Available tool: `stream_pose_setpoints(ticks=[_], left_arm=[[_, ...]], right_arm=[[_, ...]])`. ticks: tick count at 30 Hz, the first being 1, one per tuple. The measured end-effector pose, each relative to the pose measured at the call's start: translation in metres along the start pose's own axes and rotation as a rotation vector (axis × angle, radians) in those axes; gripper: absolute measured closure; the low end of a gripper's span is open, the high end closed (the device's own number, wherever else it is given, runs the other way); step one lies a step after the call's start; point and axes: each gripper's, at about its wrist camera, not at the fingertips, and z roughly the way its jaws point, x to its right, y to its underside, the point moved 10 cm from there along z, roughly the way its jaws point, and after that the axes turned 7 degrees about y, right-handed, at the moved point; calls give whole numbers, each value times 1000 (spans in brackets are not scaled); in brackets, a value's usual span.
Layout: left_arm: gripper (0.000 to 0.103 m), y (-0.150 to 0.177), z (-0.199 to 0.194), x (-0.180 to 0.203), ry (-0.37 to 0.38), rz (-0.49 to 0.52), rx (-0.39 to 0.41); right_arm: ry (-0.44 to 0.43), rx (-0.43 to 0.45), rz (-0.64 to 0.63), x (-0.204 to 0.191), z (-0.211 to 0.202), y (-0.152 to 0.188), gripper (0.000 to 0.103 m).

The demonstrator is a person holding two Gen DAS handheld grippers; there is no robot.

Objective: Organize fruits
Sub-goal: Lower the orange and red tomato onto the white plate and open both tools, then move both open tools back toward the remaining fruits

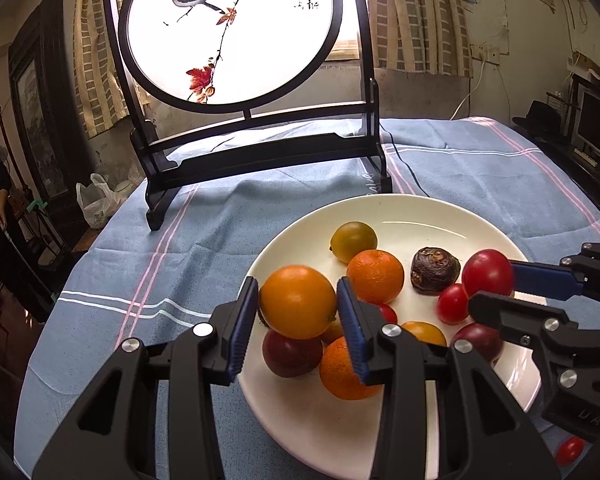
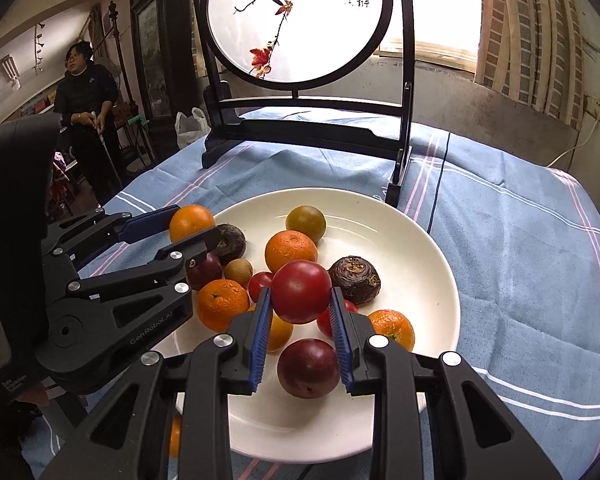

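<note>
A white plate [image 1: 412,208] [image 2: 428,240] holds several fruits: oranges, dark plums, small red tomatoes, a greenish citrus [image 1: 354,241] [image 2: 306,224] and a dark brown wrinkled fruit [image 1: 435,270] [image 2: 355,279]. My left gripper [image 1: 298,304] [image 2: 188,222] is shut on a smooth orange [image 1: 298,302] [image 2: 191,222], held above the plate's left edge. My right gripper [image 2: 301,298] [image 1: 496,282] is shut on a red tomato [image 2: 301,297] [image 1: 487,273], held above the plate's middle.
The plate sits on a blue striped tablecloth [image 1: 160,264] on a round table. A black-framed round bird screen [image 1: 236,32] [image 2: 300,20] stands behind the plate. A small red tomato [image 1: 569,451] lies on the cloth beside the plate. A person [image 2: 84,92] stands at the left.
</note>
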Motion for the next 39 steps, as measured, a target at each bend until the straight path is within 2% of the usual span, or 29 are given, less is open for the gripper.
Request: stream_pose_setpoints(ticks=[1, 2, 3, 15, 28, 39], left_arm=[[40, -1, -1, -2, -12, -2, 14], [34, -3, -4, -3, -22, -3, 32], [31, -6, -7, -4, -29, -3, 50], [31, -6, -28, 5, -18, 31, 87], [31, -6, -92, 24, -6, 62, 178], [31, 2, -135, 34, -9, 93, 226]], right_arm=[[7, 2, 7, 1, 1, -1, 67], [10, 10, 20, 4, 0, -2, 54], [14, 24, 35, 6, -2, -4, 52], [9, 57, 43, 12, -29, 3, 52], [7, 126, 1, -11, -93, 16, 49], [30, 165, -8, -13, -138, 31, 48]])
